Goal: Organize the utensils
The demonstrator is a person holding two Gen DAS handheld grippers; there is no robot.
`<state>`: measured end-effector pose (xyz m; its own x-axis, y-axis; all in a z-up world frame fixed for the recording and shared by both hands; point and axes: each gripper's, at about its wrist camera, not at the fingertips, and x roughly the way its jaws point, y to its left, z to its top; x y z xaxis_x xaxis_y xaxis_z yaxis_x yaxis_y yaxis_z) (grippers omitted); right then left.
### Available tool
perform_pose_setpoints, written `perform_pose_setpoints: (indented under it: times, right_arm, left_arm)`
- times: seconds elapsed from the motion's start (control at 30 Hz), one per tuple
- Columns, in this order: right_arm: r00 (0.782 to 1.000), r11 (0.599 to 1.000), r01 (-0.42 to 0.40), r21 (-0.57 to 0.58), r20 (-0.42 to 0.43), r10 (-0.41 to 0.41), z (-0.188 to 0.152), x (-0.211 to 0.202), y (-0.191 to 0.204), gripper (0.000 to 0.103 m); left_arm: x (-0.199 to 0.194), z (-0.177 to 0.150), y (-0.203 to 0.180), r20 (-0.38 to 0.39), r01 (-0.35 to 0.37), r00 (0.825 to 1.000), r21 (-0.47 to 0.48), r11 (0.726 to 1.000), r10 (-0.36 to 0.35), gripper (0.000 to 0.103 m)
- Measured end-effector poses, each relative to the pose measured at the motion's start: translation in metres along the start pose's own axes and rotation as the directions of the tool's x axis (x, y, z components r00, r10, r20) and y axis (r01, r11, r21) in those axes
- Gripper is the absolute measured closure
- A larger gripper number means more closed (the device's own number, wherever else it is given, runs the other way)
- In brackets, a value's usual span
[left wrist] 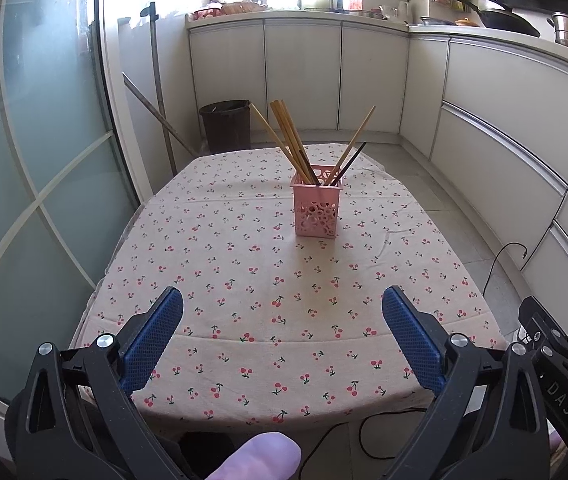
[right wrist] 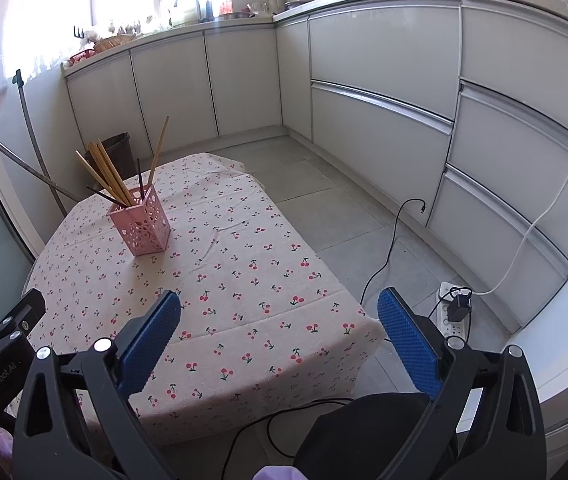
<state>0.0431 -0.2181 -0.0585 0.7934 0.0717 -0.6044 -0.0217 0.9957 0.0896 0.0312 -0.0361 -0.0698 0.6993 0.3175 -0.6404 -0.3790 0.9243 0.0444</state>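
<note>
A pink perforated holder stands upright on the far half of the cherry-print tablecloth. Several wooden chopsticks and a dark one lean out of it. It also shows in the right wrist view with its chopsticks. My left gripper is open and empty, above the table's near edge, well short of the holder. My right gripper is open and empty over the table's near right corner. Part of the right gripper shows at the left view's right edge.
White kitchen cabinets line the back and right. A dark bin and broom handles stand behind the table. A frosted glass door is left. A power strip and black cables lie on the floor at right.
</note>
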Motion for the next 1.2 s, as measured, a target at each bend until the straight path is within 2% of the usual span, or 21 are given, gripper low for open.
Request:
perform_pose_setpoints:
  times: [0.53,0.7,0.8,0.87,0.93,1.0,1.2]
  right_arm:
    - [1.000,1.000,-0.011,0.005,-0.029,0.011,-0.0031,0.0050,0.0002,0.007]
    - [1.000,1.000,-0.010,0.001,-0.025,0.010,-0.0030,0.0037,0.0009,0.007]
    - [1.000,1.000,-0.011,0.000,-0.026,0.011,-0.0027,0.0038,0.0010,0.007]
    - [1.000,1.000,-0.008,-0.003,-0.025,0.008,-0.0027,0.0042,0.0011,0.007]
    - [1.000,1.000,-0.008,-0.003,-0.026,0.008,-0.0018,0.0050,0.0007,0.007]
    - [1.000,1.000,-0.005,-0.002,-0.025,0.005,-0.0012,0.0050,0.0003,0.007]
    - [1.000,1.000,0.011,0.001,-0.020,-0.011,-0.0009,0.0063,-0.0018,0.007]
  left_arm:
    - [0.0027,-0.0013,-0.0010,0.004,0.000,1.000,0.005,1.000,0.000,0.008]
    - [0.0005,-0.0040,-0.0070,0.020,0.034,0.999,0.034,0.999,-0.034,0.021]
    - [0.0021,-0.0050,-0.0079,0.010,0.060,0.998,0.029,0.998,-0.060,0.023]
    - [0.0039,-0.0046,-0.0079,0.004,0.052,0.999,0.031,0.998,-0.052,0.023]
    - [0.0046,-0.0043,-0.0069,-0.007,0.049,0.999,0.030,0.998,-0.048,0.020]
    - [0.0057,-0.0040,-0.0065,-0.023,0.050,0.998,0.022,0.998,-0.050,0.011]
    - [-0.0011,-0.0035,-0.0083,0.003,0.024,1.000,0.027,0.999,-0.025,0.007]
